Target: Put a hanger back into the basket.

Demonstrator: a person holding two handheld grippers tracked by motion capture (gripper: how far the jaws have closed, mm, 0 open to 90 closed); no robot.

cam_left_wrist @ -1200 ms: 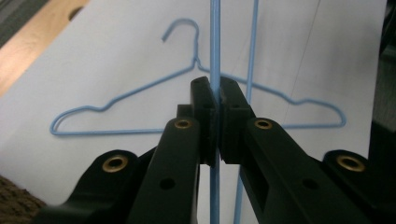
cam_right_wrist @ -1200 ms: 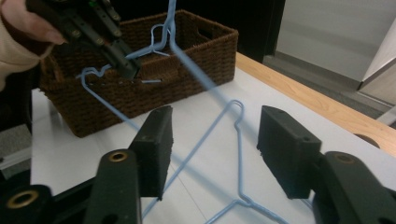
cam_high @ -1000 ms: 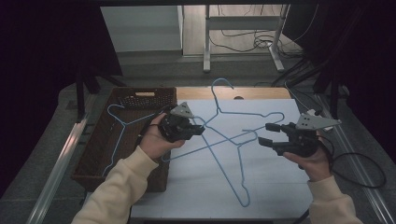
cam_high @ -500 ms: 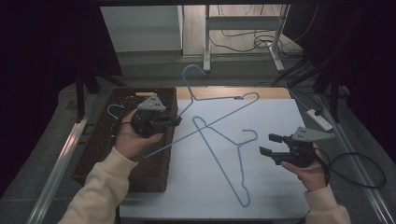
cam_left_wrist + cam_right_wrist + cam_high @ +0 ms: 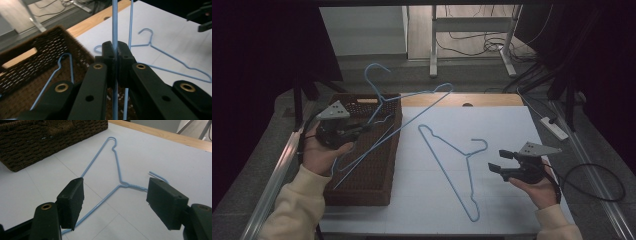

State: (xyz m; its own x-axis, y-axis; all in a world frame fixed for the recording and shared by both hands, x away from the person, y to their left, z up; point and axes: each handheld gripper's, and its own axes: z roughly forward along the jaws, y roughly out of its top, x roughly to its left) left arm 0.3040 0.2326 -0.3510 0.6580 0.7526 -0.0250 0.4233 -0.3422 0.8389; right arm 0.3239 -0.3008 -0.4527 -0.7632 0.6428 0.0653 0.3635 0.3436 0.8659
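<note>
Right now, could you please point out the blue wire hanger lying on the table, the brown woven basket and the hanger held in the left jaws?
blue wire hanger on the table point(image 5: 468, 156): high view, neck.
brown woven basket point(image 5: 372, 172): high view, right wall.
held blue wire hanger point(image 5: 412, 117): high view, long bar.

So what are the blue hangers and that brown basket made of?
The hanger on the table and the one held by the left gripper look like thin metal wire with a smooth blue coating: one slim strand, bent and twisted at the neck. The basket looks like woven wicker or rattan, dark brown and matte, with crossing strands and small gaps.
</note>
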